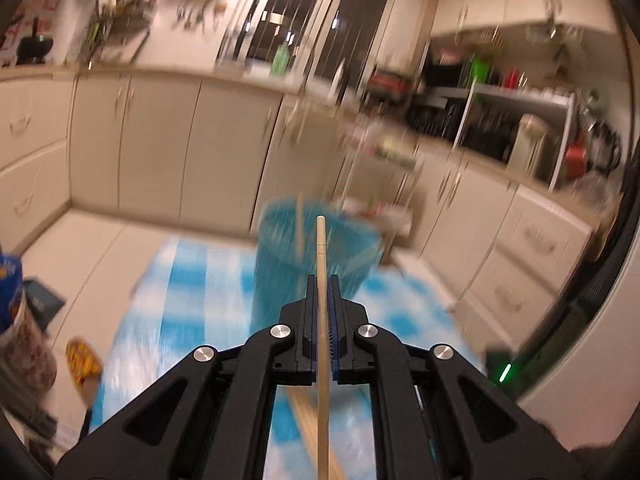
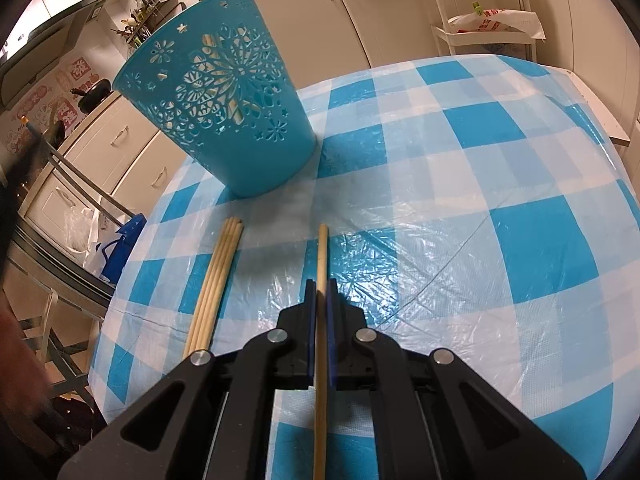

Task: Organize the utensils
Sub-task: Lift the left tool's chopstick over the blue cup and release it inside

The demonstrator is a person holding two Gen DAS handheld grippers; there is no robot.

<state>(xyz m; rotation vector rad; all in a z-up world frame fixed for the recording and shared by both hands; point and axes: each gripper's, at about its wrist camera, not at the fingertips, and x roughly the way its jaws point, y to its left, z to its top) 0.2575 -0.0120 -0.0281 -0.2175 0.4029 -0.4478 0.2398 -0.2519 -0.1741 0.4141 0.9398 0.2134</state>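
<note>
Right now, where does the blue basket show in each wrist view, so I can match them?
Left wrist: the blue basket sits at centre, blurred, just beyond the left tool, which grips a chopstick.
Right wrist: basket upper left, cutout pattern facing the camera, standing on the table.
Shared landmark: the blue-checked tablecloth under the basket.

We stood in a home kitchen: cream cabinets (image 1: 160, 140) at ten o'clock, a cluttered counter shelf (image 1: 520, 120) at two, a checked tablecloth (image 2: 460, 200) below.

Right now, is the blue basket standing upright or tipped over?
Upright. The blue basket stands on its base on the checked tablecloth, open rim upward; its lean looks like fisheye distortion.
</note>
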